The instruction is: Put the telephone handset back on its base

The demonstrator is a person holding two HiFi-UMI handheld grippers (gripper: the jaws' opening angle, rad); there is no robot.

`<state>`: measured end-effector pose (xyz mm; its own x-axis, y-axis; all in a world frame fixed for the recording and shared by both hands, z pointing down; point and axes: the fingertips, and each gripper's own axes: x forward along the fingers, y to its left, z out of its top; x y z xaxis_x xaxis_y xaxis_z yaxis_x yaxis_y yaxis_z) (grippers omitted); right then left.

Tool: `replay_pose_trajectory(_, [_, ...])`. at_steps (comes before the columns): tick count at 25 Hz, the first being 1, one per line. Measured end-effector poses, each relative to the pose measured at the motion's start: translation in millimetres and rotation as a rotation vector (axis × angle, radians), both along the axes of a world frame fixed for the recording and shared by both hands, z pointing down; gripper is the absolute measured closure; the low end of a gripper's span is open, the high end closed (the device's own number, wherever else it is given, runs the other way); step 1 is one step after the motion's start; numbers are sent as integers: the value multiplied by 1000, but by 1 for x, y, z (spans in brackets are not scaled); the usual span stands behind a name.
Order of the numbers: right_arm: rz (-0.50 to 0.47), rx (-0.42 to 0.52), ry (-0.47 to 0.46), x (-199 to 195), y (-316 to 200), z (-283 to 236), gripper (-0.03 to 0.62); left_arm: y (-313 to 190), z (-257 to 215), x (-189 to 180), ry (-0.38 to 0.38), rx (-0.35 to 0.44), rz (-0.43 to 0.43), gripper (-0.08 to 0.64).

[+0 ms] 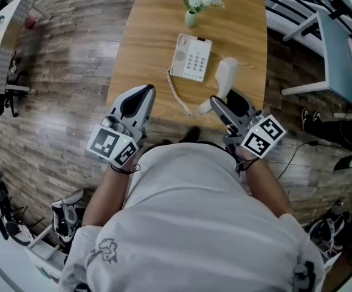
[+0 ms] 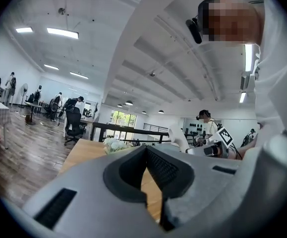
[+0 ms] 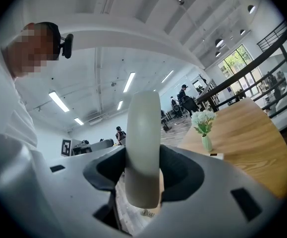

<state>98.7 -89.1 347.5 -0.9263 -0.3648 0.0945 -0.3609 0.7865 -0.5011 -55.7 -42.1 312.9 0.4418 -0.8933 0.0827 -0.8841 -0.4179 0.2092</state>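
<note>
The white telephone base [image 1: 191,58] with its keypad lies flat on the wooden table [image 1: 145,35]. Its coiled cord [image 1: 177,93] runs down to the cream handset [image 1: 225,78], which is off the base, to its right. My right gripper [image 1: 219,102] is shut on the handset; in the right gripper view the handset [image 3: 143,148] stands upright between the dark pads. My left gripper [image 1: 138,96] hovers at the table's near edge, left of the cord. Its jaws meet with nothing between them [image 2: 146,155].
A small green vase of white flowers [image 1: 194,5] stands just behind the base. A light blue desk [image 1: 340,47] is off to the right, with shoes and cables on the wood floor. Chairs and several people are far back in the room.
</note>
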Motion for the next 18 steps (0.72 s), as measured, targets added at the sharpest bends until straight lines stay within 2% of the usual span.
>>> replay_pose_trajectory(9, [11,-31,-1,17,-34,9,371,-45,2,27,-26,-27,28,555])
replay_pose_trajectory(18, [71,-46,18,-1,-58,24,371,-82,16,17,-37,-39,91,555])
